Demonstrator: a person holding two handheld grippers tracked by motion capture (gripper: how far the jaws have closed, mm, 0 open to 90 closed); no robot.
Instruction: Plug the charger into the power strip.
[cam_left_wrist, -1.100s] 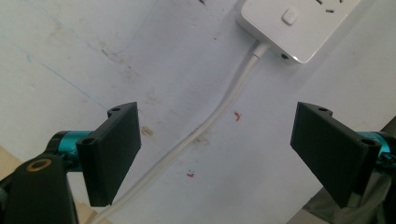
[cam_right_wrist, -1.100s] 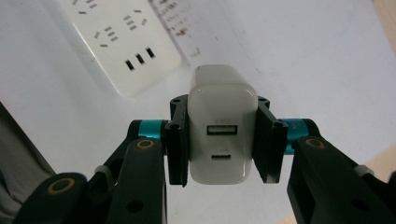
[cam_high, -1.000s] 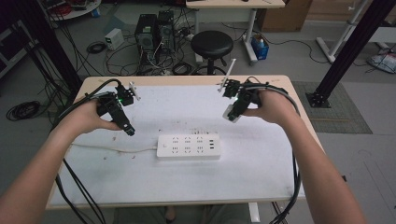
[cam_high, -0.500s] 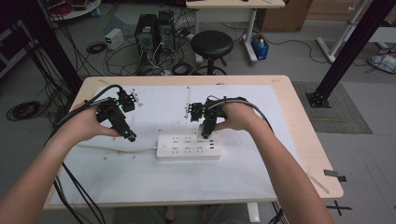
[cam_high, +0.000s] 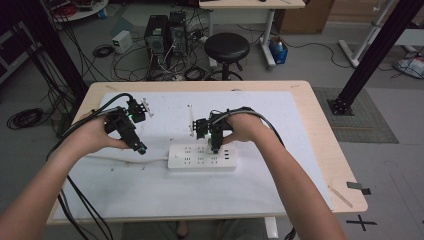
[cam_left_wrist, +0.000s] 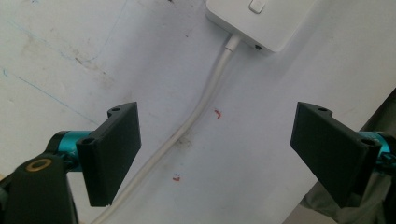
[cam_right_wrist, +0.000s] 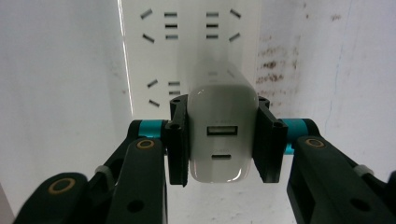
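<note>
Your charger (cam_right_wrist: 222, 140) is a white block with two ports on its near face, clamped squarely between the jaws of your right tool (cam_right_wrist: 223, 144), one jaw flat on each side. It hangs directly over the strip (cam_high: 202, 157), which lies across the middle of the white surface (cam_high: 280, 200), and in the right gripper view a row of sockets shows just past the charger's far end. Whether its pins have already touched a socket cannot be told from here, since the body hides them. A second ago your right hand was out near the right side of the surface, well away from the strip; it has since swung in to the strip's upper edge, right of centre, so the approach looks finished and what remains is probably lining up and pressing the charger home. Your left tool (cam_high: 134, 142) has moved only a little: it sits just beside the strip's left end, jaws wide apart and empty, above the cord (cam_left_wrist: 205, 100) that runs out of that end. That puts it in a good place to steady the strip if it slides under the push. Keep the charger upright as you lower it, because a tilted entry may jam the pins against the socket face.
</note>
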